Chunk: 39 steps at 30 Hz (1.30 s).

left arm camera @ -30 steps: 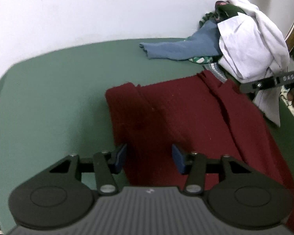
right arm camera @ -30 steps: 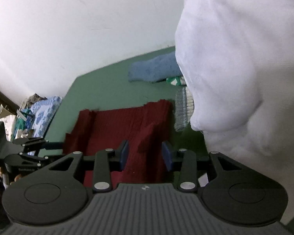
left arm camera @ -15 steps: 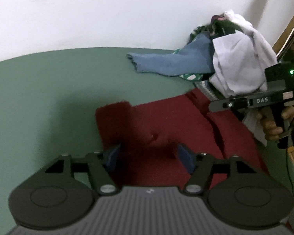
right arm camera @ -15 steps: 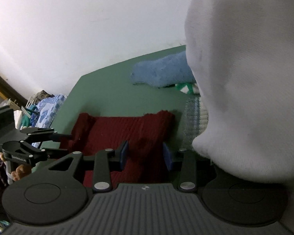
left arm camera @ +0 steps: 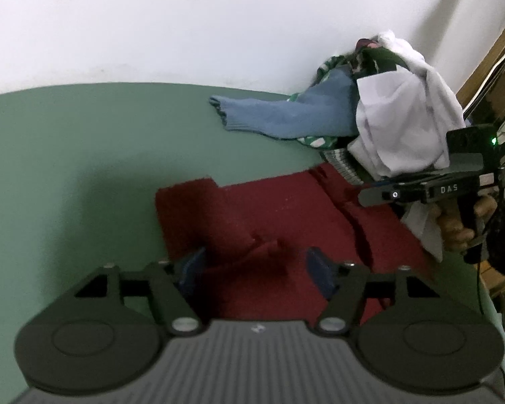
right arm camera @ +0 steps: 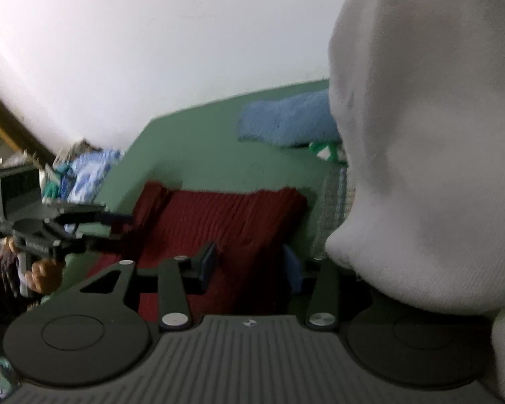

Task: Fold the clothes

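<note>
A dark red knitted garment lies spread on the green table; it also shows in the right wrist view. My left gripper is open, low over its near left part, where a fold of cloth bunches up between the fingers. My right gripper is open over the garment's right edge. In the left wrist view the right gripper reaches in from the right. In the right wrist view the left gripper sits at the garment's far end.
A heap of clothes stands at the back right corner: a blue knit, a white garment and a green patterned piece. The white garment fills the right of the right wrist view. A white wall rises behind the table.
My left gripper has opened wider and dropped closer to the red garment, where a fold has bunched up. My right gripper has moved lower over the garment's right edge.
</note>
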Each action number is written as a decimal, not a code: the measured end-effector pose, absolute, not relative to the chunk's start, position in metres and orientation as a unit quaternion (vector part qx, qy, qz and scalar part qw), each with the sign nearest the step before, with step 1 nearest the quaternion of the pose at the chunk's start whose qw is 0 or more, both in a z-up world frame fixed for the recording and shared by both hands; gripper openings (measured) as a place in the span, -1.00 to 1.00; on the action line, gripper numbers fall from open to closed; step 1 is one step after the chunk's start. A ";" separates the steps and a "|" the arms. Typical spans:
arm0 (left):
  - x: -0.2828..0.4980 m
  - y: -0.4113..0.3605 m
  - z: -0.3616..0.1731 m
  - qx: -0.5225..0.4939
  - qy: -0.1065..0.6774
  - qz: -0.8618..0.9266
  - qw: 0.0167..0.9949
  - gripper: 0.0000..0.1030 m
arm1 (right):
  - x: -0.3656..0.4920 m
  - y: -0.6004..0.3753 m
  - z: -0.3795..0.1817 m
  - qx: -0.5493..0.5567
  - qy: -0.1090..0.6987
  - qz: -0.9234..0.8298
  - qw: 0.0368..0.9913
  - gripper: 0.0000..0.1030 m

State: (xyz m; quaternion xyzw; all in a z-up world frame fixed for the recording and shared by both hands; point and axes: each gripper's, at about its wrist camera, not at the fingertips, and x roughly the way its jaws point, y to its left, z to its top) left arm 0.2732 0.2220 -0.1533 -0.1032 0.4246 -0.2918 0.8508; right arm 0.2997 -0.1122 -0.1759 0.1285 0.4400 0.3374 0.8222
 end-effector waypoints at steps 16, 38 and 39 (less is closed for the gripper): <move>0.268 0.218 -0.152 -0.079 0.414 -0.252 0.871 -0.84 | 0.296 -0.098 -0.168 0.074 0.412 0.338 0.843 -0.83; 0.281 0.220 -0.161 -0.092 0.401 -0.222 0.884 -0.66 | 0.308 -0.093 -0.177 0.081 0.428 0.323 0.840 -0.56; 0.282 0.219 -0.162 -0.094 0.402 -0.220 0.884 -0.78 | 0.310 -0.092 -0.178 0.088 0.427 0.321 0.841 -0.57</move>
